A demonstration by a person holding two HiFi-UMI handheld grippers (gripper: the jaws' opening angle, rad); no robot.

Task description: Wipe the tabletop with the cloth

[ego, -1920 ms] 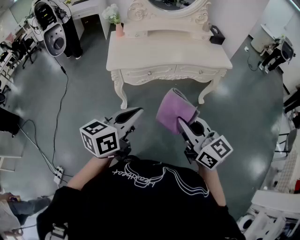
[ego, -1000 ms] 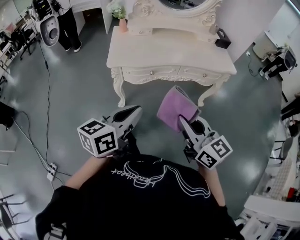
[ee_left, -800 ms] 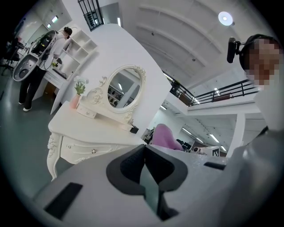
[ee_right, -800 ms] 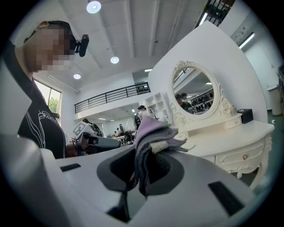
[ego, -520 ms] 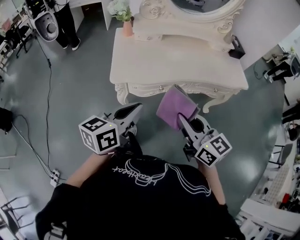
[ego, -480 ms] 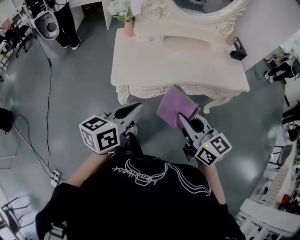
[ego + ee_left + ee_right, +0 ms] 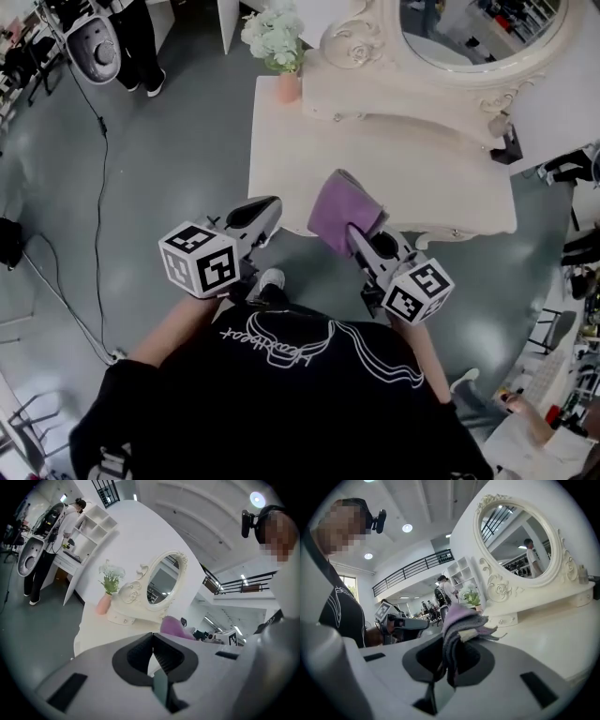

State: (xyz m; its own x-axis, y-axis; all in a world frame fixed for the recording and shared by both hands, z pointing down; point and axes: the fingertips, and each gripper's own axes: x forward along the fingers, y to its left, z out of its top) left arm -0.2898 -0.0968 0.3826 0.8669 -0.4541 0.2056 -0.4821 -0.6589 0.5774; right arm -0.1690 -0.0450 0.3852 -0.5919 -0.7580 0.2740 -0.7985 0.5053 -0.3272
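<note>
A folded purple cloth (image 7: 342, 208) hangs in my right gripper (image 7: 358, 234), whose jaws are shut on it; the cloth (image 7: 459, 623) sticks up between the jaws in the right gripper view. It hovers over the near edge of the cream dressing table (image 7: 375, 173). My left gripper (image 7: 261, 208) is held level to the left of it, beside the table's front left corner, jaws shut with nothing between them. In the left gripper view the left gripper (image 7: 151, 652) points at the tabletop (image 7: 101, 625), with the cloth (image 7: 176, 625) at its right.
An oval mirror (image 7: 473, 28) on an ornate base stands at the back of the table. A pink vase of white flowers (image 7: 281, 56) sits on its back left corner, a dark box (image 7: 509, 145) at its right end. A person (image 7: 131, 37) and a white machine (image 7: 94, 42) stand far left.
The view has moved closer to the dressing table, which now lies under the cloth's front. Both grippers keep their pose and the cloth stays held.
</note>
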